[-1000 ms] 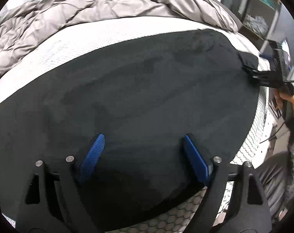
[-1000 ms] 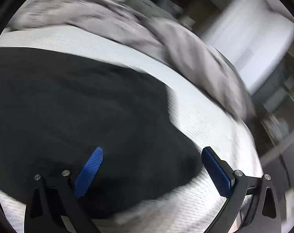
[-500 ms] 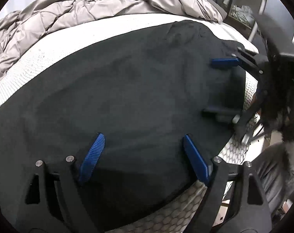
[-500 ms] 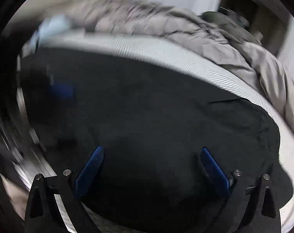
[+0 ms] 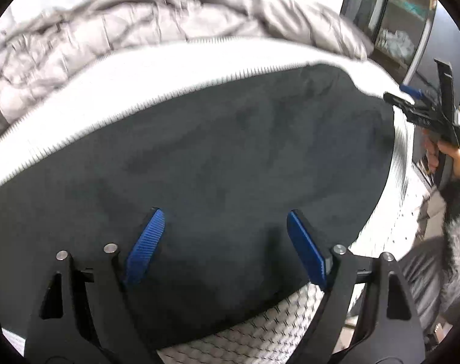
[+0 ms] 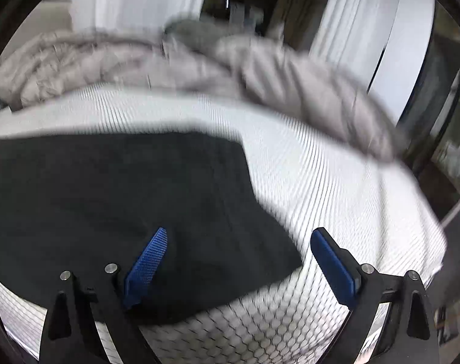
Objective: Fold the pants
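Observation:
Black pants [image 5: 230, 151] lie spread flat on a white mattress [image 5: 169, 69]. My left gripper [image 5: 224, 213] hovers over their near part, open, with nothing between its blue pads [image 5: 145, 245]. My right gripper [image 6: 239, 233] is open too, above the pants' near right corner [image 6: 278, 261]; its left pad is over the cloth and its right pad over bare mattress [image 6: 336, 188]. In the left wrist view the right gripper [image 5: 412, 103] hangs in the air off the pants' right edge, held by a hand [image 5: 448, 151]. The picture is blurred by motion.
A crumpled grey quilt [image 5: 139, 30] lies along the far side of the bed, also the quilt [image 6: 260, 69]. The honeycomb side of the mattress [image 6: 260, 318] drops off near me. Dark shelves [image 5: 397, 30] stand to the right. A furry sleeve [image 5: 457, 206] is at the right edge.
The right gripper left the pants' right edge, swung open over the pants, then drew back to the right and rose. The left gripper rose a little and stayed open.

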`<state>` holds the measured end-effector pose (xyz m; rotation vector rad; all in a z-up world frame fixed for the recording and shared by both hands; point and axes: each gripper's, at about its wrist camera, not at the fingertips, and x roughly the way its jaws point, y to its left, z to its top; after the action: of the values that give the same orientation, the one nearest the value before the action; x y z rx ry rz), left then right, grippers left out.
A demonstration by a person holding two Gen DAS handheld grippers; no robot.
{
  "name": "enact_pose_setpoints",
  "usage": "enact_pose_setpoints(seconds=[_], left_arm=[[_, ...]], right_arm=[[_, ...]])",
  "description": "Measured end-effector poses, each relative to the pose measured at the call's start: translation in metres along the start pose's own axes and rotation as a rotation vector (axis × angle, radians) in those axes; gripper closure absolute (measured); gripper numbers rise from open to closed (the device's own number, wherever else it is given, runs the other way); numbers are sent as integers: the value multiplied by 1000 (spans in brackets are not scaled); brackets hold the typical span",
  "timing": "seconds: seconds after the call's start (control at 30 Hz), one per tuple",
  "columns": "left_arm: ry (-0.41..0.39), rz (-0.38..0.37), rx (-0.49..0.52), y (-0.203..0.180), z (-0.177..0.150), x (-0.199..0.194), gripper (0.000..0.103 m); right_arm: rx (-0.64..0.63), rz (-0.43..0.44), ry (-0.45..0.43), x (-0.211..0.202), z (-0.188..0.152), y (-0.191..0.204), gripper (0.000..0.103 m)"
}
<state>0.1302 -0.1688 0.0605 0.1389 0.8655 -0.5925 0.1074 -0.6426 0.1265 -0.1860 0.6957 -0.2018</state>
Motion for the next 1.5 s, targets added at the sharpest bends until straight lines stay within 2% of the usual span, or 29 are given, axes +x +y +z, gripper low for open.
enact_pose_setpoints(seconds=[0.1,0.13,0.17,0.2,0.23,0.27,0.33,0.4,0.43,0.47,0.53,0.6,0.67,0.73,0.8,0.83,0.9,0.97,1.03,1.07,1.13,1.17,1.27,1.33,1.43,1.5], left_arm=[[-22,12,-54,16,21,6,21],[-13,8,-87,24,30,17,21],[1,8,-102,28,36,27,21],[20,14,-103,32,40,36,21],[55,35,-93,38,43,50,22],[78,50,-91,40,44,58,22],[140,69,-106,54,39,75,25],[129,48,-111,62,34,74,25],[129,58,-98,65,33,71,25],[130,68,-95,66,32,72,25],[126,73,-100,70,29,71,25],[126,95,-104,68,30,67,27],[104,80,-110,59,28,51,31],[46,-11,-99,40,23,31,31],[62,-108,-31,15,12,27,30],[92,-133,19,5,6,31,30],[128,-96,75,-4,-2,40,30],[125,-103,43,3,-4,43,27],[136,-84,0,12,-2,39,27],[134,-69,-7,14,-2,37,27],[92,-20,-5,20,10,26,27],[67,-8,-1,26,16,23,27],[18,100,-2,45,49,31,22],[36,147,-94,76,66,51,23],[76,178,-180,106,68,74,23],[110,157,-207,119,63,87,23]], right_arm=[[72,95,-50,-9,24,13,6],[72,146,-30,-1,31,25,6],[44,187,-1,12,37,39,11],[-11,220,37,24,42,58,17],[-71,242,79,38,44,75,34],[-121,258,127,52,43,89,46],[-208,257,209,82,37,108,53],[-215,202,209,97,27,96,54],[-191,155,208,99,24,79,69],[-151,155,209,97,22,61,90],[-83,160,218,98,20,36,103],[-114,148,197,95,19,38,103],[-141,134,187,85,19,43,95],[-148,211,148,55,8,46,91],[-182,267,146,39,-7,51,88],[-214,269,167,42,-15,52,88],[-254,239,198,49,-24,52,88],[-211,210,194,49,-24,34,91],[-123,238,172,41,-19,13,91],[-95,222,161,37,-16,9,86],[-110,127,132,34,-7,15,86],[-83,138,118,34,1,20,85],[-1,186,109,49,33,50,82],[-22,213,121,74,61,81,82],[-27,309,183,108,88,134,82],[-107,340,232,127,93,176,82]])
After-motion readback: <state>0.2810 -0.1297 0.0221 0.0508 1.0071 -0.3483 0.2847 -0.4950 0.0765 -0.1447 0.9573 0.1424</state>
